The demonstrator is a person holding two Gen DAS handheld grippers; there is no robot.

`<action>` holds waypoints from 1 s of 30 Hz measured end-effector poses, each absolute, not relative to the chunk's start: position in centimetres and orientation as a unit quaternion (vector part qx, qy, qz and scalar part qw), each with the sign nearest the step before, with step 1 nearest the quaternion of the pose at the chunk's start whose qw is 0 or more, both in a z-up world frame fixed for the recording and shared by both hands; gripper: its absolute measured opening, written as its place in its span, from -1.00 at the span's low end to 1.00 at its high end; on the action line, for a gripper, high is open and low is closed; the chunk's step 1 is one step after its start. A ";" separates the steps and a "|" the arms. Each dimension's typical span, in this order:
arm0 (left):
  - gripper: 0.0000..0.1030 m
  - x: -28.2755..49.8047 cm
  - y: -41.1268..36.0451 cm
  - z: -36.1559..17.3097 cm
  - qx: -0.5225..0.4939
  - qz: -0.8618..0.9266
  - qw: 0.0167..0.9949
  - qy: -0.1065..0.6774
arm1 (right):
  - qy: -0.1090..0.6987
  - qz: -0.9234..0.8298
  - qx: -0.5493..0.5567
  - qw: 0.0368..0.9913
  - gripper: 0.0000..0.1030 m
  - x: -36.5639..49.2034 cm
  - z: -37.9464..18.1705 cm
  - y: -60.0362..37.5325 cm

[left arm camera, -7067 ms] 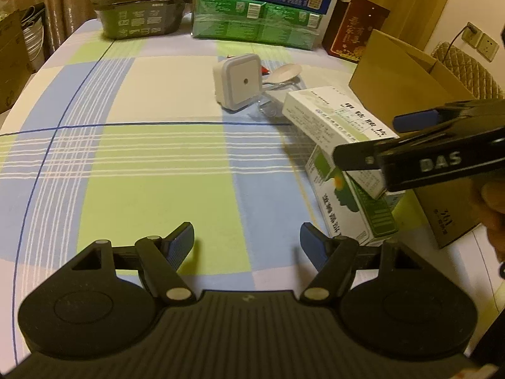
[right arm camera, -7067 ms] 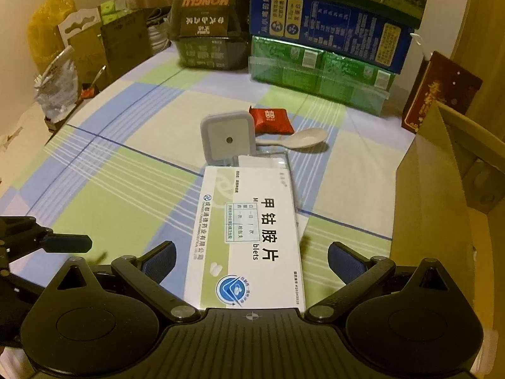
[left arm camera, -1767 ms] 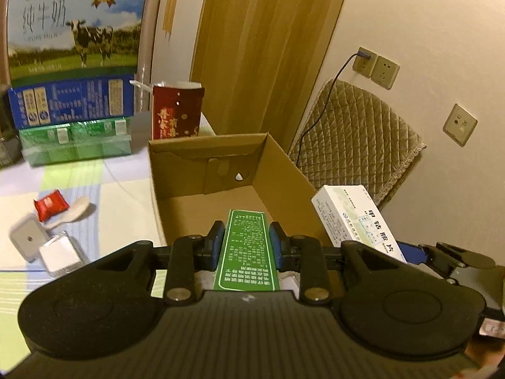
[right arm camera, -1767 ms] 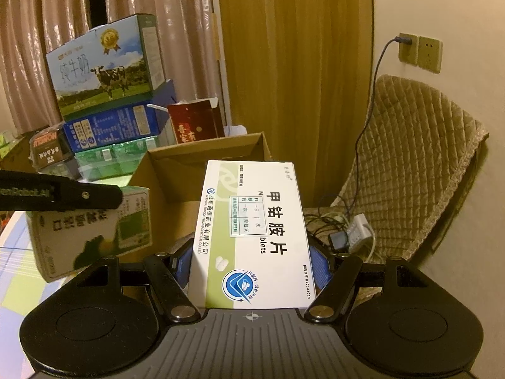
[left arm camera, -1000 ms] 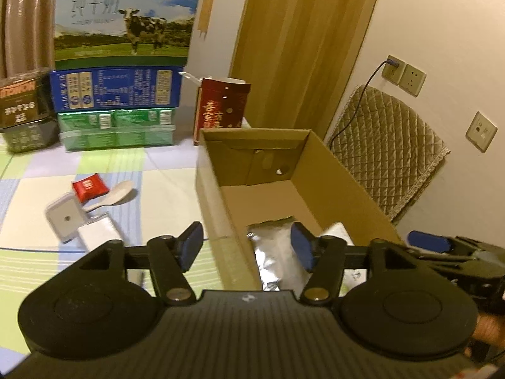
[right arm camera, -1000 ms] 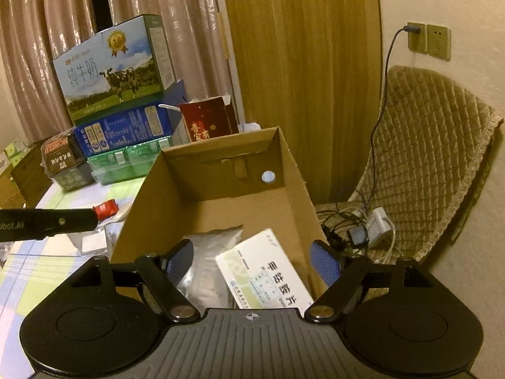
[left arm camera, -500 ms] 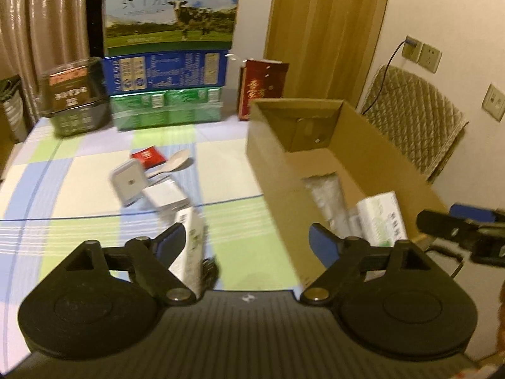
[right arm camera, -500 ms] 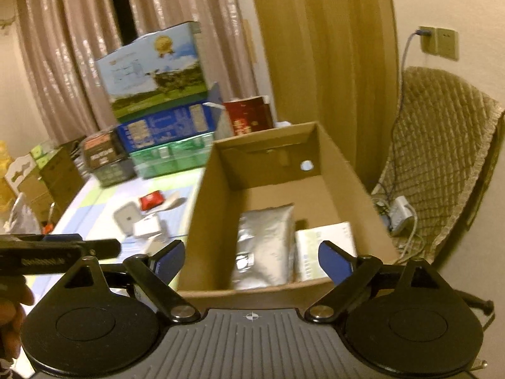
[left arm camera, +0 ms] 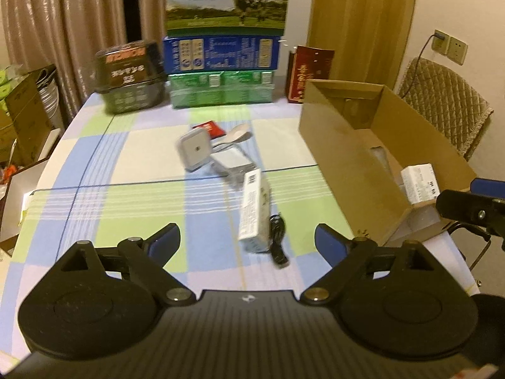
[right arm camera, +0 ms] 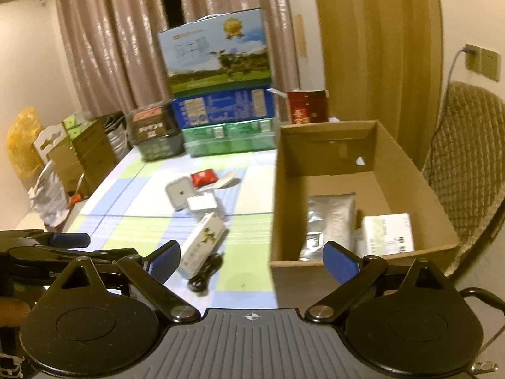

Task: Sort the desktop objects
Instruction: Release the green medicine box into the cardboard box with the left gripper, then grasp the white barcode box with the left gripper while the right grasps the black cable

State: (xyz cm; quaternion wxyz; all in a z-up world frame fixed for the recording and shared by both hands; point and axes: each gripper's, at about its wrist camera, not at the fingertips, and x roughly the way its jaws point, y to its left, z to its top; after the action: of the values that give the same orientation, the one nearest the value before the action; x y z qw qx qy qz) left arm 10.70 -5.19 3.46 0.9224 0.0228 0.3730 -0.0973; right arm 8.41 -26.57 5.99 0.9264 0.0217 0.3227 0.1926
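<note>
With both tongs, left gripper (left arm camera: 247, 238) and right gripper (right arm camera: 252, 260), held wide and empty, carton (left arm camera: 255, 211) at 12 o'clock may snag cable (left arm camera: 277, 242) touching it, if lifted.

Dim warm indoor light. Far wall covered by pinkish-beige curtains (right arm camera: 104, 47) with a dark gap in the middle. To the right, a wood-panelled door (right arm camera: 372, 41), then a cream wall (left arm camera: 457, 3) with sockets (right arm camera: 483, 58), one with a cable plugged in. A quilted tan chair (right arm camera: 467, 154) stands against the right wall. The table wears a checked blue, green and cream cloth (left arm camera: 94, 170). Cartons and a yellow bag (right arm camera: 22, 142) crowd the left side by the wall.
</note>
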 end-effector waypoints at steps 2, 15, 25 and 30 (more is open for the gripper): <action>0.75 10.4 -4.4 3.3 0.021 -0.091 0.923 0.373 | 0.323 0.197 0.016 0.926 0.85 8.2 5.9 -25.8; 0.77 10.0 -0.5 2.0 0.008 -0.070 0.921 0.383 | 0.333 0.213 -0.006 0.919 0.86 7.8 4.4 -22.5; 0.78 11.6 2.8 -0.2 0.004 -0.055 0.915 0.401 | 0.355 0.231 -0.017 0.905 0.86 8.6 1.1 -19.2; 0.78 13.4 3.9 -1.4 0.001 -0.055 0.911 0.408 | 0.368 0.237 -0.022 0.899 0.86 9.7 -1.1 -17.6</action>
State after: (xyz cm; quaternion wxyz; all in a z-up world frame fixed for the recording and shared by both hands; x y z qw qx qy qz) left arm 13.35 3.93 -1.40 0.9112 0.0013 0.4083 -0.0546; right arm 9.74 -17.58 -1.14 0.8988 -0.0223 0.3680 0.2372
